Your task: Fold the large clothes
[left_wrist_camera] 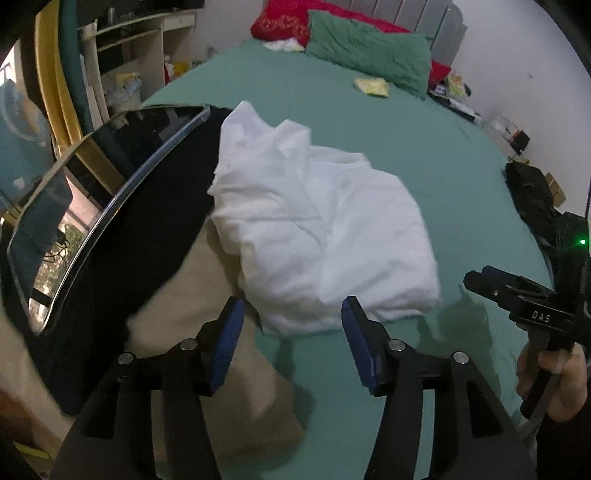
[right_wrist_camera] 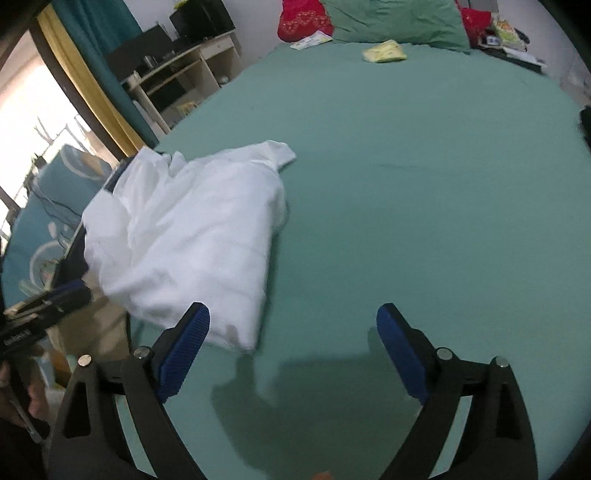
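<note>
One white garment (left_wrist_camera: 317,236), soft, thin and crumpled, lies folded into a rough block on the green bedsheet (left_wrist_camera: 424,147), its collar end bunched toward 11 o'clock in the left wrist view; the right wrist view shows the same garment (right_wrist_camera: 192,240) at 9 o'clock, tapering to a corner near the camera. At its left edge it overlaps a glossy black curved panel (left_wrist_camera: 122,206), and a beige cloth (left_wrist_camera: 207,332) lies just beside it at 7 o'clock; both show clearly only from the left wrist. The left gripper (left_wrist_camera: 291,339) hangs with its two ribbed blue pads spread apart over the garment's near edge, nothing between them. The right gripper (right_wrist_camera: 293,350) stands wider still, its two pads apart above bare sheet, the left pad just beside the garment's corner and empty. Each camera catches the other tool: the right gripper (left_wrist_camera: 517,299) at 3 o'clock, gripped by a hand (left_wrist_camera: 554,384), and the left gripper (right_wrist_camera: 48,306) at 9 o'clock. At 12 o'clock lie one green pillow (left_wrist_camera: 369,51), red bedding (left_wrist_camera: 284,22) and one small yellow packet (left_wrist_camera: 372,86). A wooden shelf unit (right_wrist_camera: 184,74) stands at 10 o'clock.
</note>
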